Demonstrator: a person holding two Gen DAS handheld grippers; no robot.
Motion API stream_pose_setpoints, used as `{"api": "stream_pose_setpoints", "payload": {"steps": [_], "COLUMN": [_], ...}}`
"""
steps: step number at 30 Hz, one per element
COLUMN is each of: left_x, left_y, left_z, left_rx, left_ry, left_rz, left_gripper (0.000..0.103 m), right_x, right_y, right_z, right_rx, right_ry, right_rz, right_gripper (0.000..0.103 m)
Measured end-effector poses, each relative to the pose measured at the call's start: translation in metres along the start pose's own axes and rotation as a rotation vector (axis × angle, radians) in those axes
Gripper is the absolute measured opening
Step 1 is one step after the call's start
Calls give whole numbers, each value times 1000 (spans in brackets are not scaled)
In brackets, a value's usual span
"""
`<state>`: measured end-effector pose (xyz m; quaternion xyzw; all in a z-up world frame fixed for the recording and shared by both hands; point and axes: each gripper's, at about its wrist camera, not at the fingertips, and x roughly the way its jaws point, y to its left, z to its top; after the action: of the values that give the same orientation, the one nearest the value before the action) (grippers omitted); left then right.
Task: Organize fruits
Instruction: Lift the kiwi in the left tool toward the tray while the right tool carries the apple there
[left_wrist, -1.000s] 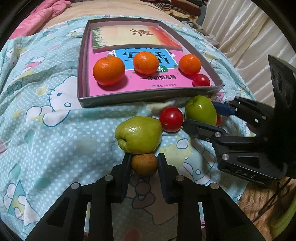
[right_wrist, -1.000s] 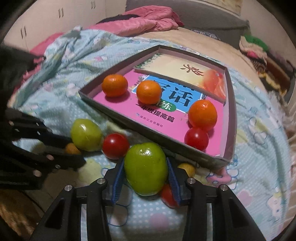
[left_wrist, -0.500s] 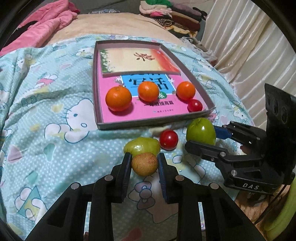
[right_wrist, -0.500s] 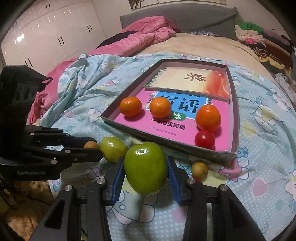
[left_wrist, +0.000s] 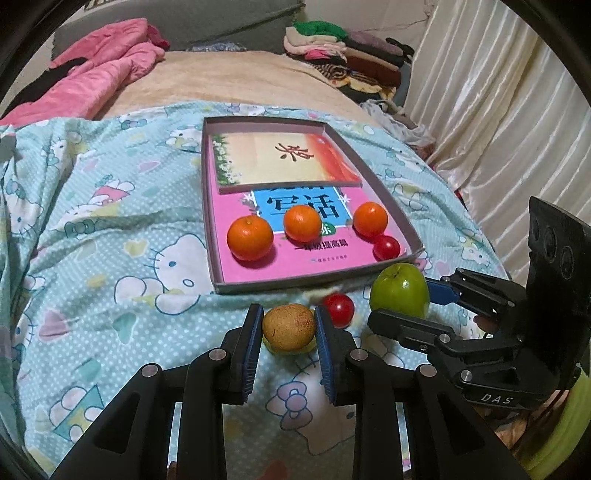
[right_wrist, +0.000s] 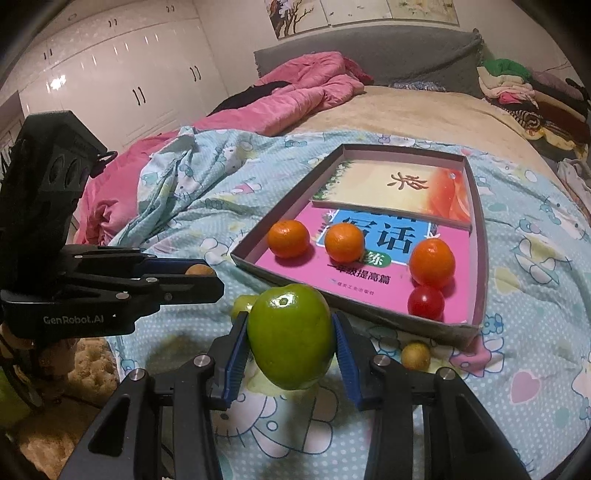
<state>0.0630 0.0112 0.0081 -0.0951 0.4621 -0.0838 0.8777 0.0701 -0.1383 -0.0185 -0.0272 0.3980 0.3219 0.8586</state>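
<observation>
Fingers of left gripper (left_wrist: 288, 325) clenched on a small brown fruit (left_wrist: 289, 326), round, rough matte skin, pinched between the blue ribbed pads and held above the quilt (left_wrist: 110, 266). Right gripper (right_wrist: 290, 338) grasps a green apple (right_wrist: 290, 338), smooth and glossy, stem dimple up, fingers (right_wrist: 236, 354) partly spread to fit its width, pads on both sides; it hangs clear of the quilt, just in front of the tray's near corner.

Tray (left_wrist: 295, 286) is a shallow grey cardboard box lid on the bed, holding two flat books, one pink with a blue panel (left_wrist: 266, 262), one cream and orange (left_wrist: 288, 162) overlapping it. On the pink book: three oranges (left_wrist: 250, 238) (left_wrist: 302, 223) (left_wrist: 370, 219), dimpled peel, in a row, and a shiny red tomato (left_wrist: 386, 247) touching the rightmost orange in the right wrist view.

Loose on the quilt: another red tomato (left_wrist: 338, 308) just before the tray edge, a small yellowish round fruit (right_wrist: 416, 355) by the tray's near right corner, a green fruit (right_wrist: 242, 304) mostly hidden behind the apple. Quilt is soft teal cotton, dotted, cartoon cat print. Pink crumpled duvet (right_wrist: 295, 92) lies behind.
</observation>
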Motion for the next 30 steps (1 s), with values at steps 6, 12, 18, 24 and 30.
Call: {"api": "stream_pose_setpoints", "payload": {"steps": [6, 12, 18, 24, 30], "left_x": [-2, -5, -5, -9, -9], "left_y": [-1, -3, -8, -11, -12], "left_z": [1, 2, 5, 9, 14], "left_rx": [4, 10, 23, 29, 31], "left_ry": [-12, -30, -37, -59, -73], "left_rz": [8, 4, 5, 4, 8], "left_gripper": [29, 29, 29, 29, 29], "right_x": [-2, -3, -7, -11, -18], "right_y": [0, -4, -10, -15, -20], "right_z": [2, 3, 6, 9, 14], "right_rx": [4, 21, 45, 69, 82], "right_ry": [-22, -24, -51, -82, -128], "right_rz": [0, -15, -23, -34, -57], "right_gripper": [44, 44, 44, 44, 44]}}
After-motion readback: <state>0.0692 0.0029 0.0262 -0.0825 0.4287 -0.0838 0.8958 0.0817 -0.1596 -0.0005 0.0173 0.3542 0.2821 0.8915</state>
